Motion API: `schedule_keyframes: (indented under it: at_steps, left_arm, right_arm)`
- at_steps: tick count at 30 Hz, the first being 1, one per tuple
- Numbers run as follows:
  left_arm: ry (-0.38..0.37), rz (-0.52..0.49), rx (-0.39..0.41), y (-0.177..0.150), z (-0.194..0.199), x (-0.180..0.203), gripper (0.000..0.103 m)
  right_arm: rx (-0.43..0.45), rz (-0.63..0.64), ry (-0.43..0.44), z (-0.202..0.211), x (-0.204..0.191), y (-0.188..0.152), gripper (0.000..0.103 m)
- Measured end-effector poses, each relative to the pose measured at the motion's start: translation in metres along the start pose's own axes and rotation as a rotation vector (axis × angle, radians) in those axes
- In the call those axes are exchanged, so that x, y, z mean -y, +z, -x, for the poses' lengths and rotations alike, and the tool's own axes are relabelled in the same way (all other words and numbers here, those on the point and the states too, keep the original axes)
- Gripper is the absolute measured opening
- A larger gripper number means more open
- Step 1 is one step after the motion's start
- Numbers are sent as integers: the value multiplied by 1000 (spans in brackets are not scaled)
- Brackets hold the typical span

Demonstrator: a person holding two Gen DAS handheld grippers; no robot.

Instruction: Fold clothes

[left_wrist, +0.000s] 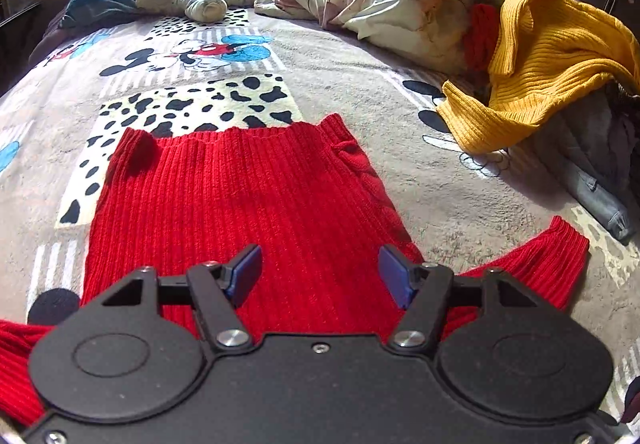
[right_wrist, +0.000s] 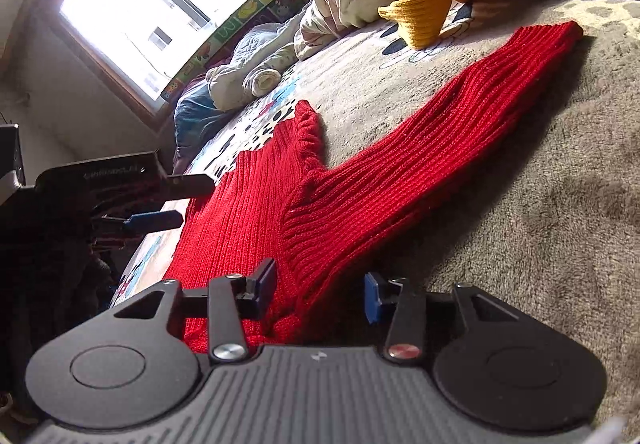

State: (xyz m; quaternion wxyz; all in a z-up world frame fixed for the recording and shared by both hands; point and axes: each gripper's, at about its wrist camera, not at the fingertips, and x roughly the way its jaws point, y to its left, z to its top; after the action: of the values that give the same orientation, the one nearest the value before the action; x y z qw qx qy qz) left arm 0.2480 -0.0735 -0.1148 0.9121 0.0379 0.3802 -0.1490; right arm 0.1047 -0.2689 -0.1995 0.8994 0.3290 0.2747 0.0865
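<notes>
The red sweater (left_wrist: 240, 204) lay flat on the cartoon blanket (left_wrist: 360, 92), one sleeve (right_wrist: 460, 116) splayed out toward the yellow sweater (left_wrist: 552, 64). Over its body the left gripper (left_wrist: 320, 276) hovered, jaws wide, nothing held. At the sleeve's root the right gripper (right_wrist: 320, 292) stood part-open astride the knit; pinched or not, I couldn't tell. Sleeve-fold stage, I'd say: next, grip and carry it across.

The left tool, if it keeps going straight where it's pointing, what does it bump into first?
Most likely the red sweater: the left tool points down at its ribbed body on the bed, open and empty.
</notes>
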Motion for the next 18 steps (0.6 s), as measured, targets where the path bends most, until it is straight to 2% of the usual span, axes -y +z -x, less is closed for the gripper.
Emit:
schedule_keyframes:
  at_steps: [5,7,9,10,12,13,18]
  left_arm:
    - [-9,-40,-53,35,-53,32,64]
    - [11,-61,-90,43,-74,41,60]
    - [36,-79,-126,45,-91,47,51]
    - [53,-91,-141,45,-98,49,41]
    - [77,-122,-153,43,-108,50,25]
    - [82,-135,-151,42,-110,50,15]
    - [-18,-22,-98,44,-95,18,10]
  right_arm:
    - [-11,110,-9,-8,-11,0,47]
    - [-6,147,-19,-8,-16,-1,47]
    - [3,166,-19,-7,-19,-2,45]
    - [7,174,-18,-7,-20,-2,40]
    - [17,190,-17,-6,-22,-2,31]
    - [26,203,-12,-5,-23,-1,21]
    - [78,324,8,2,-38,0,18]
